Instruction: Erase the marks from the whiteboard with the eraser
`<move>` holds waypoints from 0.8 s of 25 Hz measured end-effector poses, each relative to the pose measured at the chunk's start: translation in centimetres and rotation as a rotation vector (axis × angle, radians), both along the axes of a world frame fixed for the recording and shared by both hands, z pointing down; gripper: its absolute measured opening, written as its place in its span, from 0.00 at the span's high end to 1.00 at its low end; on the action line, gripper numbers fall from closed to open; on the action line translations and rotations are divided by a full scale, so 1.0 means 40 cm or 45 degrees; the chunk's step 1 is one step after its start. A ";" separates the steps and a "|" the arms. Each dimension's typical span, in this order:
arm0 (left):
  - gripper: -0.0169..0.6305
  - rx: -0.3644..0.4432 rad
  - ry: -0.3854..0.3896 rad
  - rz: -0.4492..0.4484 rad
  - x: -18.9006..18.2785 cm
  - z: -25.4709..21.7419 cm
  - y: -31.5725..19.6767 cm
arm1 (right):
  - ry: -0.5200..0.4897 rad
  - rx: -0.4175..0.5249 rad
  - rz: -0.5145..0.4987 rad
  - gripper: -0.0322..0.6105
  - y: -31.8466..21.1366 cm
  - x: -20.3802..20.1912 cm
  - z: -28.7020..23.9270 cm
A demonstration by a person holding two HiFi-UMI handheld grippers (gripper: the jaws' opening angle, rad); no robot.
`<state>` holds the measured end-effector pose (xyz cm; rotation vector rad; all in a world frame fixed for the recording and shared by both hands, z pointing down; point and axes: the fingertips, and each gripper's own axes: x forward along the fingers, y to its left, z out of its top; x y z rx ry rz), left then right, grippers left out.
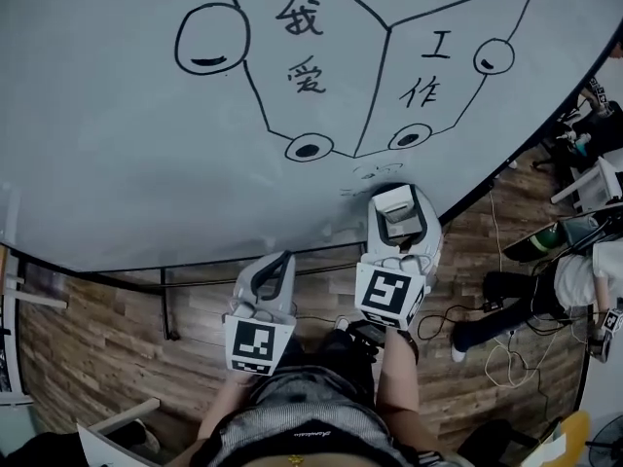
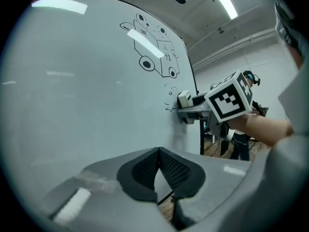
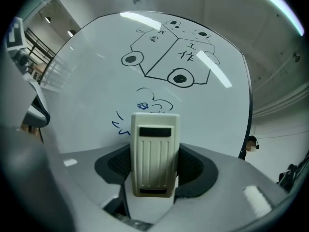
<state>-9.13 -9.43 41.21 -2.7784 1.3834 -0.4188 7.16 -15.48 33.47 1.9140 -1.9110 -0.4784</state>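
Observation:
The whiteboard (image 1: 117, 144) carries a black drawing of a box on wheels with characters (image 1: 350, 66), and small blue scribbles (image 1: 373, 173) sit below it. My right gripper (image 1: 401, 224) is shut on the cream eraser (image 1: 397, 208), held at the board just under the scribbles. In the right gripper view the eraser (image 3: 154, 153) stands upright between the jaws of the right gripper (image 3: 154, 167), with the blue marks (image 3: 145, 105) just beyond its top. My left gripper (image 1: 279, 263) hangs lower left, off the board, shut and empty; its pads (image 2: 145, 170) meet at the tips.
The board's dark stand frame (image 1: 170, 305) runs along its lower edge over a wooden floor (image 1: 88, 358). A seated person (image 1: 574, 280) and office chairs (image 1: 599, 188) are at the right, with cables (image 1: 506, 358) on the floor.

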 end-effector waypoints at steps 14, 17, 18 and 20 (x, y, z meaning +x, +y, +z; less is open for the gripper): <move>0.97 -0.002 -0.014 0.020 -0.070 0.009 -0.009 | -0.252 0.048 -0.261 0.55 0.014 -0.165 -0.031; 0.97 -0.009 -0.016 0.030 -0.070 0.014 -0.011 | -0.260 0.058 -0.208 0.55 0.009 -0.129 -0.020; 0.97 -0.012 -0.016 0.036 -0.066 0.016 -0.012 | -0.275 0.061 -0.198 0.55 0.008 -0.114 -0.017; 0.97 -0.018 -0.020 0.054 -0.053 0.020 -0.013 | -0.302 0.081 -0.193 0.55 0.007 -0.083 -0.025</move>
